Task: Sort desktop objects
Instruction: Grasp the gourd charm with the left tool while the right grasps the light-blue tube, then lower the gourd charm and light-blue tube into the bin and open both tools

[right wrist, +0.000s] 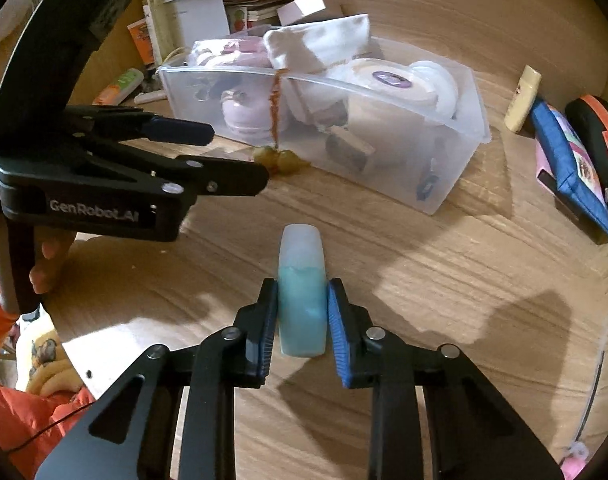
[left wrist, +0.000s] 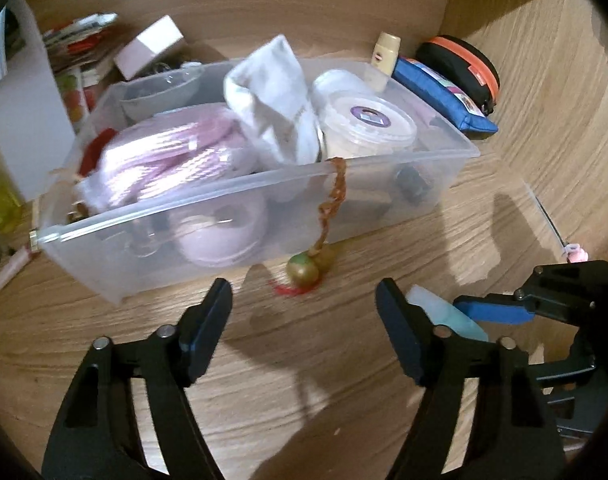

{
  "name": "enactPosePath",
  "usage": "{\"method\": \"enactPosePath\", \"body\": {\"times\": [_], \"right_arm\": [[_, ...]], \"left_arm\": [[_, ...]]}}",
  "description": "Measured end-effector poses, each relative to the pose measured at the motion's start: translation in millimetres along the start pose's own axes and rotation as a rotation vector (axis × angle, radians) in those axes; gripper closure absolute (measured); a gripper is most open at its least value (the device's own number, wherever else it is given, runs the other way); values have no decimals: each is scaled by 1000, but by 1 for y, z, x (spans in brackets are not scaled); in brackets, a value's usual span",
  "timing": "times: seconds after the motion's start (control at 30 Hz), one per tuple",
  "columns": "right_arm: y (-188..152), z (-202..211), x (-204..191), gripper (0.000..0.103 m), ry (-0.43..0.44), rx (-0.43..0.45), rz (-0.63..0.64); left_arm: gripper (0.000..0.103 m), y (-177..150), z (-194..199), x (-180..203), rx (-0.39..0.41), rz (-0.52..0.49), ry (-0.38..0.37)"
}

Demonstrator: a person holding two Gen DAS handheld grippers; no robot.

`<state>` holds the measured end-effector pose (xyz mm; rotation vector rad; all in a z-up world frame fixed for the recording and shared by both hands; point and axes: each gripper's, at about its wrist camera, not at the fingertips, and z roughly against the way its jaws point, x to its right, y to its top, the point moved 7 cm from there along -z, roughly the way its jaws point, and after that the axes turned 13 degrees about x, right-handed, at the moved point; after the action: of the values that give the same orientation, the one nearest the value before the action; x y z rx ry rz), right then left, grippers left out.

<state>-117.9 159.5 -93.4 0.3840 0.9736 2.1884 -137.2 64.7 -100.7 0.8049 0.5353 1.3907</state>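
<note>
Gripping: the right gripper (right wrist: pixel 302 320) has its blue-padded fingers (right wrist: pixel 340 332) pressed on both sides of a small bottle of teal liquid (right wrist: pixel 302 304), whose frosted cap points away toward the bin.
Bottle position: held above the wooden desk (right wrist: pixel 444 280), near and in front of the storage bin, not touching it.
Left gripper: the left gripper (left wrist: pixel 304 320) has its jaws spread wide and holds nothing; in the right wrist view it sits at the left, fingers aimed toward the near side of the bin.
Right gripper from the left wrist view: at the right edge, the right gripper (left wrist: pixel 476 316) shows with the bottle (left wrist: pixel 444 312) partly hidden behind the left tool's right finger.
Storage bin: a clear plastic bin (right wrist: pixel 456 184) stands at the far middle of the desk, packed with a white cloth (left wrist: pixel 271 92), a pink wrapped bundle (left wrist: pixel 163 156) and a round lidded tub (left wrist: pixel 368 124).
Charm: a braided brown cord (left wrist: pixel 332 204) hangs over the bin's near rim, ending in a gold gourd charm (left wrist: pixel 308 270) that rests on the desk just beside the bin wall.
Right of the bin: a cream bottle (right wrist: pixel 523 98), a blue pouch (right wrist: pixel 568 168) and a black and orange zip case (right wrist: pixel 600 136) lie together.
Far left: stacked books and a pink box (left wrist: pixel 149 46) sit behind the bin.
</note>
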Motion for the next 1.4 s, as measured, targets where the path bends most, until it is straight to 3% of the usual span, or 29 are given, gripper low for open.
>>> {"method": "enactPosePath", "body": {"times": [0.3, 0.37, 0.43, 0.67, 0.9, 1.1, 1.4], "right_arm": [[6, 15, 31, 80, -2, 34, -41], [9, 20, 37, 80, -13, 56, -53], [10, 25, 43, 80, -12, 73, -71], [20, 35, 48, 80, -14, 108, -103], [43, 42, 48, 80, -30, 160, -107], [62, 53, 56, 80, -58, 208, -107], [96, 53, 75, 80, -97, 259, -112]], "left_arm": [[54, 3, -21, 8, -27, -22, 43], [71, 4, -22, 10, -26, -19, 46], [75, 5, -23, 12, -21, -9, 38], [75, 3, -16, 19, -15, -4, -11], [75, 11, 14, 17, 52, 16, -43], [75, 34, 44, 2, 147, 18, -9], [75, 63, 51, -7, 192, 18, -12]]}}
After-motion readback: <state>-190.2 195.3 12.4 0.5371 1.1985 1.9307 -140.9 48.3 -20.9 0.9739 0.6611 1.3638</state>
